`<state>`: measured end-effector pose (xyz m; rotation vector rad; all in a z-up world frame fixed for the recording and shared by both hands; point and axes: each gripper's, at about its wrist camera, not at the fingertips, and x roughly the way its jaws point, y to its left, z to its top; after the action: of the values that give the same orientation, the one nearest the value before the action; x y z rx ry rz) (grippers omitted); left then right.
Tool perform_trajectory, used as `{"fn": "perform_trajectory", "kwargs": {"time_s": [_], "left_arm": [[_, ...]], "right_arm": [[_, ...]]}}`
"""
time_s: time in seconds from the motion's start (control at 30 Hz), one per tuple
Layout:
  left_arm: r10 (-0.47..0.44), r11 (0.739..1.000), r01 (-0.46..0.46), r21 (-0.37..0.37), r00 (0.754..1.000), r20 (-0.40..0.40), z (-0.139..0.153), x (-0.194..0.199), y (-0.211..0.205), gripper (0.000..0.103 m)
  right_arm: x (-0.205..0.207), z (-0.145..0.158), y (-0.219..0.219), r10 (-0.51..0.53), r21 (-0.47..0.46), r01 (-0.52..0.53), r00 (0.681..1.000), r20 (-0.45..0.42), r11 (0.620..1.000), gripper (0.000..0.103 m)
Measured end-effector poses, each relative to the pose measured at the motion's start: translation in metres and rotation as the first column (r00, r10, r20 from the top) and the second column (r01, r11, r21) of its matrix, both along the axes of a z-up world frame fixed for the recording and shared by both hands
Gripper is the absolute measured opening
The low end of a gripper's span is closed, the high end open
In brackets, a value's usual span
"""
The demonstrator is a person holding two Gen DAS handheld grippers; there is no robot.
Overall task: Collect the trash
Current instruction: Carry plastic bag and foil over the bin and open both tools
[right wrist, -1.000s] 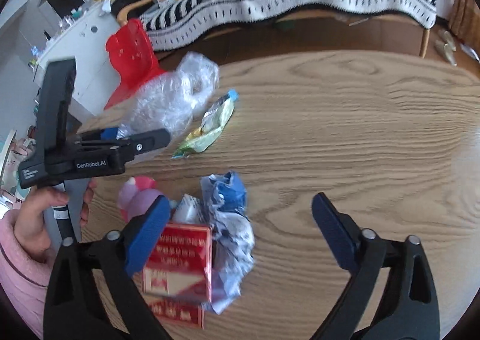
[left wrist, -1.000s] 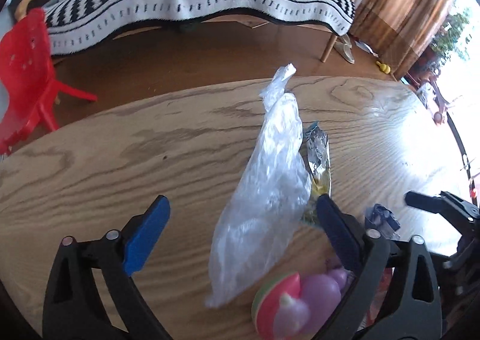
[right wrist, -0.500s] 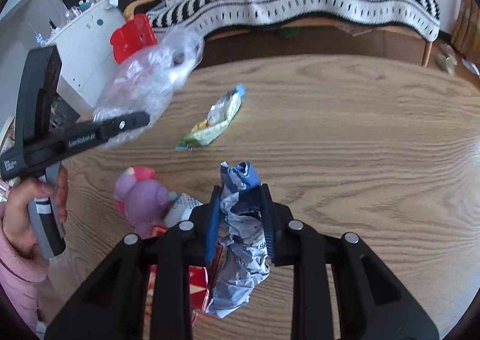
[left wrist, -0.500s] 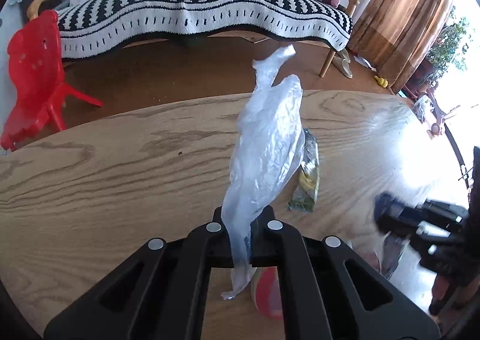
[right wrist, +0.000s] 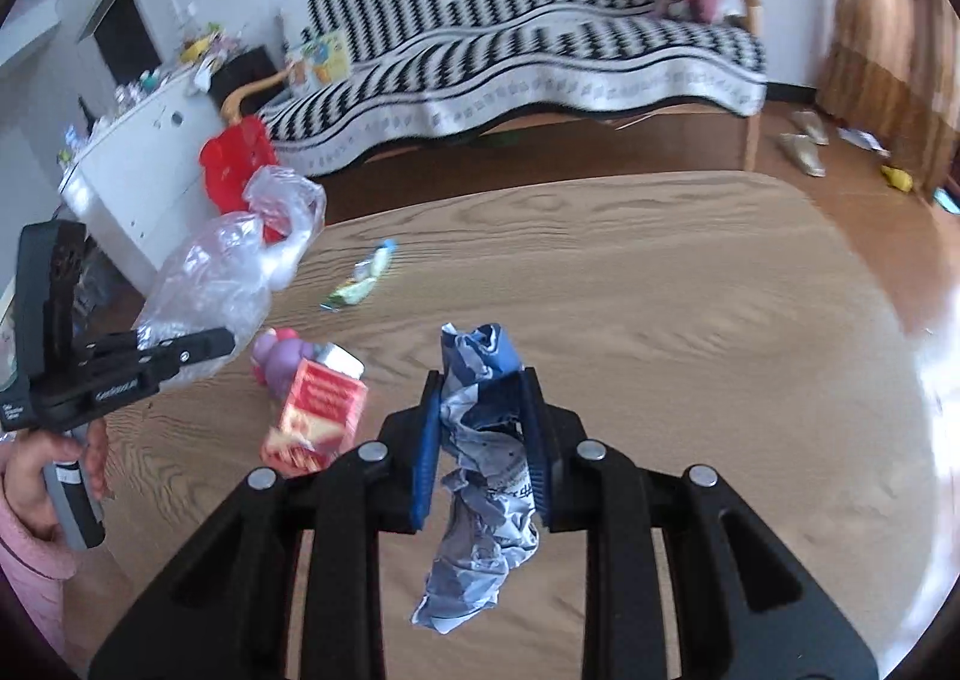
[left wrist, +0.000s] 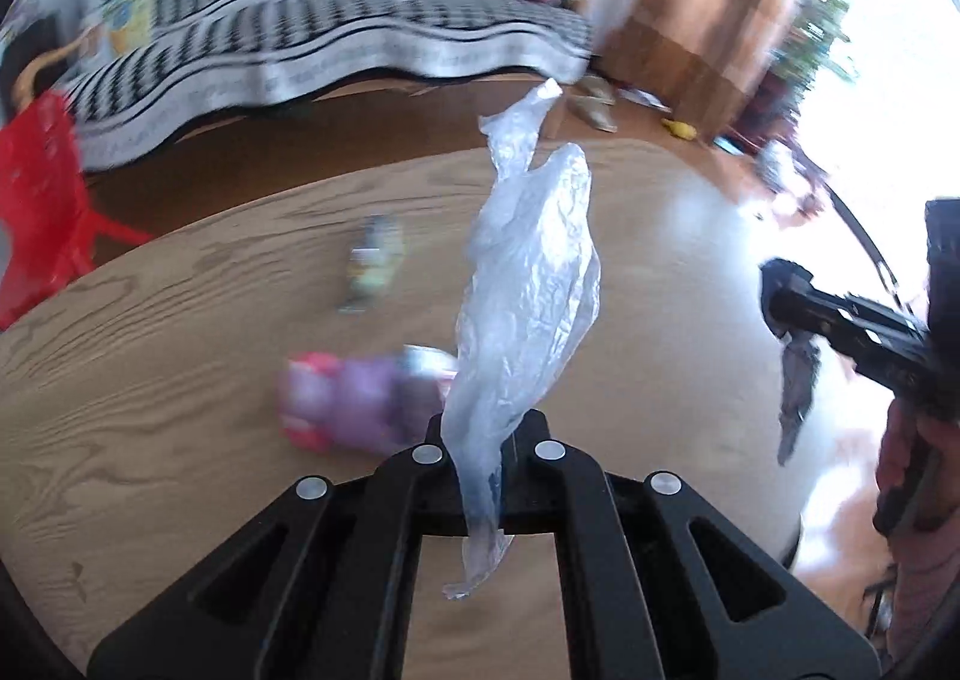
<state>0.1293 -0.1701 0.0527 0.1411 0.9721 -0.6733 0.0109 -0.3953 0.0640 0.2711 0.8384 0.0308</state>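
My left gripper (left wrist: 485, 428) is shut on a clear plastic bag (left wrist: 528, 284) and holds it above the wooden table (left wrist: 180, 380); the bag also shows in the right wrist view (right wrist: 222, 272). My right gripper (right wrist: 483, 410) is shut on a crumpled blue and white wrapper (right wrist: 480, 476), lifted off the table; the wrapper also hangs at the right of the left wrist view (left wrist: 795, 398). On the table lie a green snack packet (right wrist: 357, 284), a red carton (right wrist: 315, 416) and a pink and purple toy (right wrist: 279, 359).
A striped sofa (right wrist: 510, 56) stands beyond the table, with a red plastic chair (right wrist: 237, 170) and a white cabinet (right wrist: 138, 152) to its left. A brown curtain (left wrist: 708, 20) hangs at the right. Shoes (right wrist: 804, 146) lie on the floor.
Both grippers closed, the left on the plastic bag and the right on the blue wrapper, then both lifted their loads off the table. The left view has swung, blurring the room.
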Motion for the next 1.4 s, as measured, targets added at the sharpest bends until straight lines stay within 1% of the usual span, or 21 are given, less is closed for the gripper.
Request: {"fn": "perform_trajectory", "kwargs": {"time_s": [0.07, 0.13, 0.27, 0.33, 0.43, 0.5, 0.53, 0.57, 0.67, 0.73, 0.83, 0.93, 1.1, 1.17, 1.2, 1.23, 1.27, 1.3, 1.33, 1.37, 1.4], "left_arm": [[-0.06, 0.998, 0.06, -0.012, 0.998, 0.001, 0.006, -0.029, -0.025, 0.001], [-0.14, 0.989, 0.139, -0.043, 0.99, -0.021, 0.009, -0.066, -0.058, 0.001], [-0.293, 0.954, 0.289, -0.076, 0.955, -0.049, 0.008, -0.139, -0.124, 0.001], [-0.375, 0.926, 0.368, -0.084, 0.924, -0.073, -0.002, -0.181, -0.161, 0.001], [-0.453, 0.891, 0.442, -0.102, 0.881, -0.14, -0.027, -0.233, -0.201, 0.001], [-0.496, 0.868, 0.485, -0.105, 0.846, -0.195, -0.052, -0.265, -0.224, 0.001], [-0.515, 0.856, 0.506, -0.103, 0.825, -0.233, -0.071, -0.284, -0.236, 0.001], [-0.525, 0.849, 0.518, -0.099, 0.81, -0.261, -0.084, -0.294, -0.243, 0.001], [-0.539, 0.83, 0.554, -0.063, 0.767, -0.348, -0.129, -0.323, -0.262, 0.001], [-0.531, 0.829, 0.557, -0.055, 0.752, -0.391, -0.147, -0.33, -0.268, 0.001], [-0.533, 0.823, 0.566, -0.044, 0.744, -0.403, -0.154, -0.332, -0.269, 0.001], [-0.541, 0.817, 0.575, -0.038, 0.742, -0.396, -0.155, -0.337, -0.268, 0.001], [-0.533, 0.823, 0.566, -0.044, 0.744, -0.403, -0.157, -0.33, -0.268, 0.001], [-0.554, 0.808, 0.588, -0.039, 0.735, -0.391, -0.154, -0.335, -0.269, 0.003], [-0.566, 0.798, 0.602, -0.03, 0.732, -0.378, -0.152, -0.339, -0.27, 0.008], [-0.57, 0.795, 0.606, -0.023, 0.735, -0.367, -0.151, -0.339, -0.272, 0.036], [-0.567, 0.8, 0.6, -0.015, 0.747, -0.347, -0.148, -0.341, -0.271, 0.065], [-0.551, 0.821, 0.571, -0.015, 0.785, -0.283, -0.14, -0.34, -0.265, 0.094], [-0.547, 0.832, 0.553, -0.046, 0.805, -0.228, -0.132, -0.338, -0.26, 0.096], [-0.55, 0.834, 0.549, -0.063, 0.814, -0.189, -0.125, -0.336, -0.256, 0.096], [-0.551, 0.833, 0.549, -0.066, 0.814, -0.183, -0.121, -0.335, -0.255, 0.096]], "right_arm": [[-0.045, 0.01, -0.032, -0.065, 0.005, 0.064, 0.998, 0.014, 0.998, 0.025], [-0.087, 0.017, -0.059, -0.125, 0.002, 0.125, 0.992, 0.025, 0.992, 0.025], [-0.182, 0.023, -0.116, -0.254, -0.002, 0.255, 0.967, 0.024, 0.967, 0.025], [-0.223, 0.021, -0.136, -0.306, 0.004, 0.306, 0.952, 0.019, 0.952, 0.025], [-0.275, 0.008, -0.154, -0.365, 0.028, 0.365, 0.931, 0.004, 0.931, 0.025], [-0.308, -0.011, -0.163, -0.405, 0.041, 0.406, 0.914, -0.026, 0.913, 0.025], [-0.323, -0.025, -0.168, -0.424, 0.049, 0.427, 0.904, -0.052, 0.903, 0.025], [-0.335, -0.04, -0.172, -0.44, 0.057, 0.445, 0.894, -0.081, 0.894, 0.025], [-0.356, -0.084, -0.18, -0.476, 0.071, 0.492, 0.863, -0.173, 0.867, 0.025], [-0.364, -0.103, -0.181, -0.487, 0.093, 0.513, 0.848, -0.208, 0.854, 0.025], [-0.37, -0.114, -0.18, -0.5, 0.099, 0.529, 0.837, -0.223, 0.843, 0.025], [-0.372, -0.116, -0.181, -0.507, 0.096, 0.537, 0.831, -0.231, 0.838, 0.025], [-0.363, -0.114, -0.17, -0.491, 0.098, 0.523, 0.84, -0.232, 0.847, 0.025], [-0.358, -0.111, -0.178, -0.478, 0.1, 0.507, 0.851, -0.22, 0.856, 0.026], [-0.355, -0.109, -0.181, -0.476, 0.105, 0.504, 0.853, -0.212, 0.857, 0.029], [-0.355, -0.106, -0.181, -0.481, 0.11, 0.508, 0.853, -0.201, 0.854, 0.047], [-0.356, -0.102, -0.182, -0.493, 0.113, 0.515, 0.852, -0.179, 0.85, 0.079], [-0.359, -0.096, -0.182, -0.513, 0.103, 0.528, 0.846, -0.144, 0.843, 0.089], [-0.361, -0.093, -0.183, -0.523, 0.091, 0.535, 0.843, -0.127, 0.84, 0.093], [-0.361, -0.09, -0.184, -0.531, 0.078, 0.541, 0.839, -0.121, 0.837, 0.093], [-0.362, -0.088, -0.184, -0.539, 0.075, 0.549, 0.834, -0.12, 0.833, 0.093]]}}
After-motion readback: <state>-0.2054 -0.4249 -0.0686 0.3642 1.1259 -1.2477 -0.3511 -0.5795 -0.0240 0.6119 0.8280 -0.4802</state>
